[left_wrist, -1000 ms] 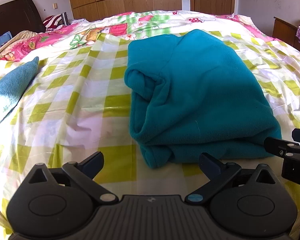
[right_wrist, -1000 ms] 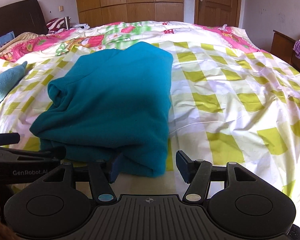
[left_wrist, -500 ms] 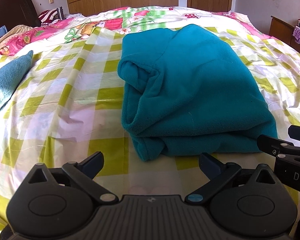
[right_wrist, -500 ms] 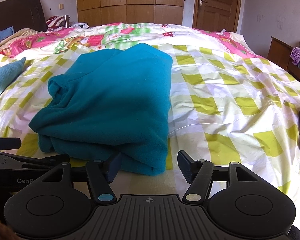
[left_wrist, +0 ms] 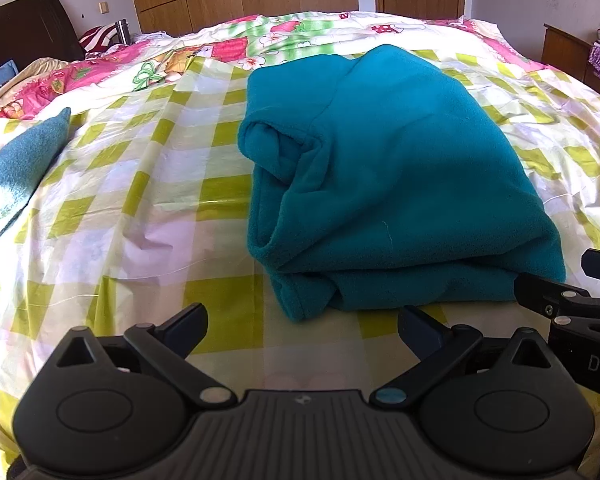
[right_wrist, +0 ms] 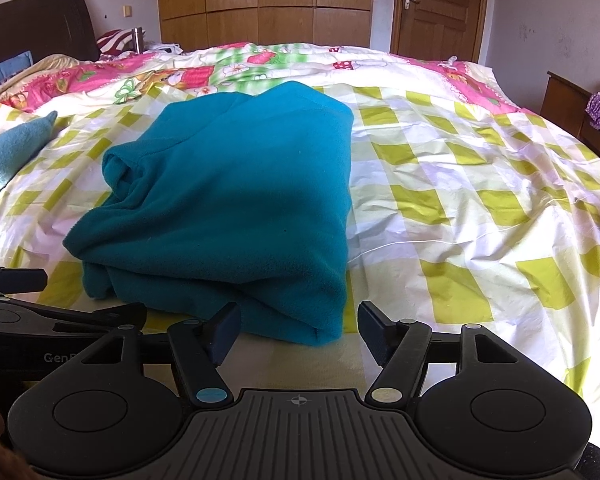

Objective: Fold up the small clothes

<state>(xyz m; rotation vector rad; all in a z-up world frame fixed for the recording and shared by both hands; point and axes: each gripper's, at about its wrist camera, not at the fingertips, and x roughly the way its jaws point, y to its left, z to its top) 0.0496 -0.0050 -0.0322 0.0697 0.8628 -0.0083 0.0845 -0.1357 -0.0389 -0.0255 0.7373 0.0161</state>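
left gripper [left_wrist: 302,330] jaws spread, empty | right gripper [right_wrist: 298,330] angled down, jaws opening, empty

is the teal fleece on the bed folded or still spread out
Folded: the teal fleece lies as a compact stacked bundle, with layered edges showing along its near side.

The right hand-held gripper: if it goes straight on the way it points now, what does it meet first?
Most likely the near corner of the folded teal fleece, lying just ahead of the right hand-held gripper, whose jaws are opening with nothing between them. Depth is unclear.
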